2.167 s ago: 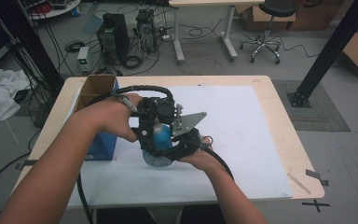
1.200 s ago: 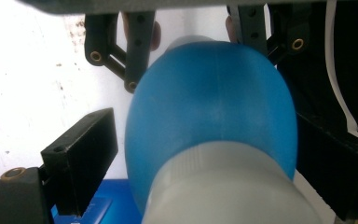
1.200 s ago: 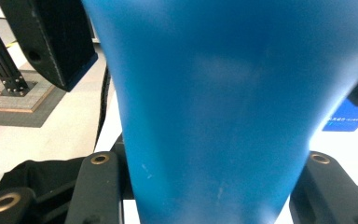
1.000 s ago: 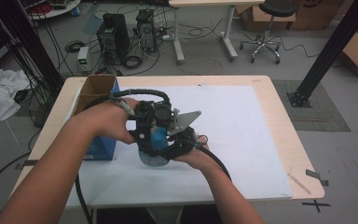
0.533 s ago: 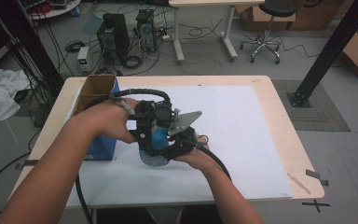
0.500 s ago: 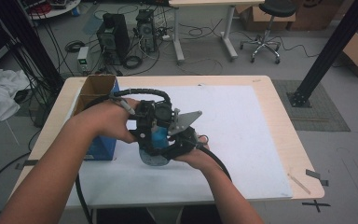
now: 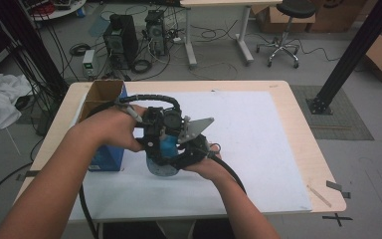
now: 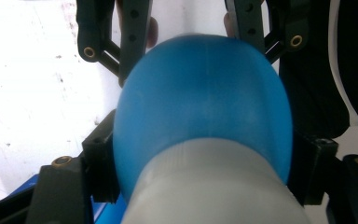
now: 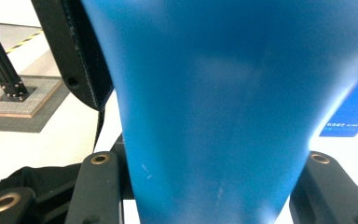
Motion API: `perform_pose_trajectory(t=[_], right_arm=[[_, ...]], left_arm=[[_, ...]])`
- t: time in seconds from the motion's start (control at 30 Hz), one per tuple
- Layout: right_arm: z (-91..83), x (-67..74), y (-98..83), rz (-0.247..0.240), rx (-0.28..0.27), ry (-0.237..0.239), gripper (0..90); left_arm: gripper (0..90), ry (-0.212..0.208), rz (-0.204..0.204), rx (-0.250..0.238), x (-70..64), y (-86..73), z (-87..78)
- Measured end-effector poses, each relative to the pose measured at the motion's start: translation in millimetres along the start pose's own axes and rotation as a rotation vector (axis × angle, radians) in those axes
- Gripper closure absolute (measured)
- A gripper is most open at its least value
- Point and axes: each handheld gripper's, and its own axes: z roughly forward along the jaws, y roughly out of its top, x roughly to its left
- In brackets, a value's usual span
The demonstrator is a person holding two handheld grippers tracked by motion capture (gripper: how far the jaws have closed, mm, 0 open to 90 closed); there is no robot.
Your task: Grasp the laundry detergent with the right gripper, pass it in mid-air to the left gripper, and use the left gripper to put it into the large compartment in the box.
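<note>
A blue bottle with a pale grey end is held above the white sheet, between both hands. My left gripper comes in from the left. Its jaws have just been closing and now press on the bottle's rounded blue body from both sides. My right gripper comes in from the right, under its grey three-cornered plate. It is shut on the blue body, and its black jaws flank the bottle's far side at the top of the left gripper view.
An open cardboard box with a blue side stands at the table's left edge, close to my left forearm. The white sheet covers most of the wooden table. Computers, cables, a chair and a black post are on the floor beyond.
Both hands and the bottle stay in about the same spot; no clear shift shows from above.
</note>
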Motion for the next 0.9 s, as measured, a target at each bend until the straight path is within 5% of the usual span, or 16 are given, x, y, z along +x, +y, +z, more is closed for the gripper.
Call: perform_pose_trajectory(t=[0.47, 0.8, 0.9], right_arm=[[1.5, -0.3, 0.3, -0.024, 0.009, -0.013, 46.9], [2.0, 1.3, 0.8, -0.012, 0.002, -0.02, 47.0], [-0.7, 0.1, 1.5, -0.049, 0.009, -0.045, 46.7]], left_arm=[[36.9, 0.011, -0.002, 0.003, -0.2, -0.1, -0.1], [38.5, 0.057, 0.022, 0.036, -3.6, 2.9, 0.0], [38.7, 0.069, 0.026, 0.025, -4.8, 3.3, -1.8]])
